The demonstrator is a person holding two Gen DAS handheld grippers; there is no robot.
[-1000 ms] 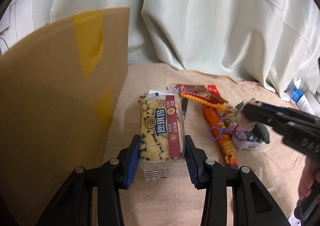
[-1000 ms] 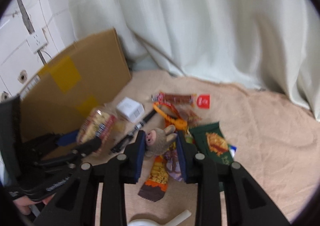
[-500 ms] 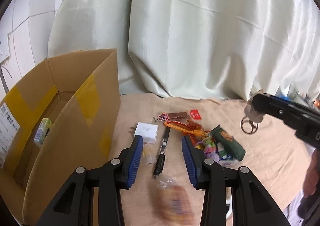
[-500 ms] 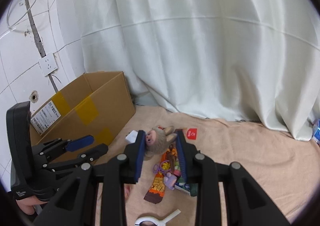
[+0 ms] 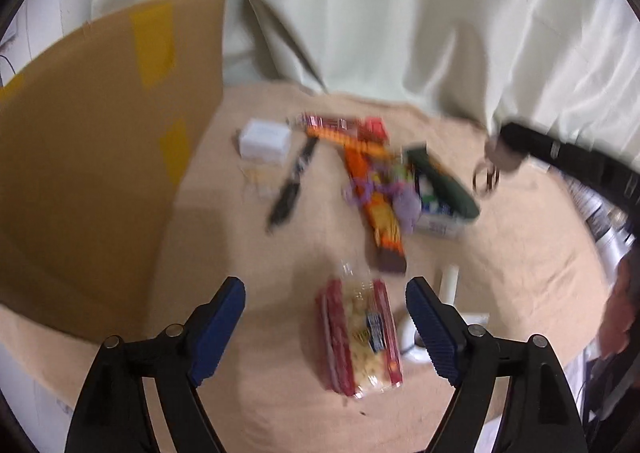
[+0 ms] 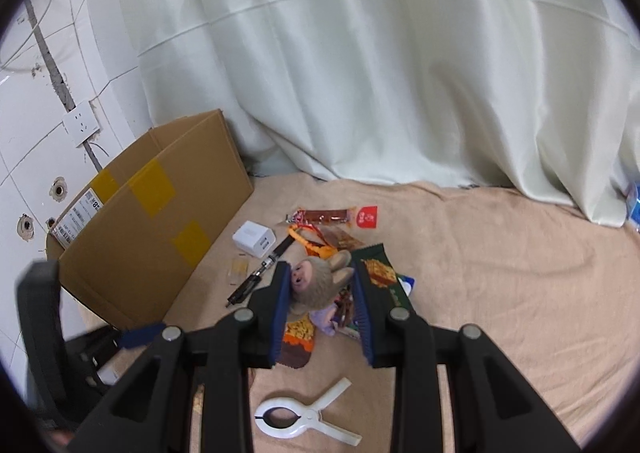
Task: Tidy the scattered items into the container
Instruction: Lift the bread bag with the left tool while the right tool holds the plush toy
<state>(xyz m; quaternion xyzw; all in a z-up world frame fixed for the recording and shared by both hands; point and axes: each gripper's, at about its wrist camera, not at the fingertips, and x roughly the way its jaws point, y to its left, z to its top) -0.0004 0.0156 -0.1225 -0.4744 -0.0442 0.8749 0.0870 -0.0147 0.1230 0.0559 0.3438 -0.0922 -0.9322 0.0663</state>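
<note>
The left gripper [image 5: 325, 303] hangs with its blue-padded fingers [image 5: 218, 319] spread wide and nothing between them. Below the gap, a clear snack packet [image 5: 358, 337] with red edges and pale puffed pieces lies flat on the beige cloth [image 6: 500, 253] that covers the surface. That view is blurred, so I can't read the label.

The right gripper [image 6: 322, 299] is held above the pile, its fingers [image 6: 280, 305] pressed against either side of a small grey plush toy [image 6: 316, 285] with a pink face and long ears. A metal ring [image 5: 485, 180] dangles under the toy in the left camera's view.

The open cardboard box [image 6: 160, 229], patched with yellow tape, stands at the left edge of the cloth against a tiled wall [image 6: 44, 101]. Beside it lie a white charger block [image 6: 254, 239] and a black pen-like stick [image 6: 260, 269]. Further right is the heap: a long red snack bar [image 6: 324, 216], an orange wrapper [image 6: 298, 337], a dark green packet [image 6: 380, 277] and something purple [image 6: 322, 319] that I can't make out. A white plastic clamp [image 6: 304, 419] rests alone nearer the person, well apart from the box. A pale curtain [image 6: 380, 65] hangs behind everything.
</note>
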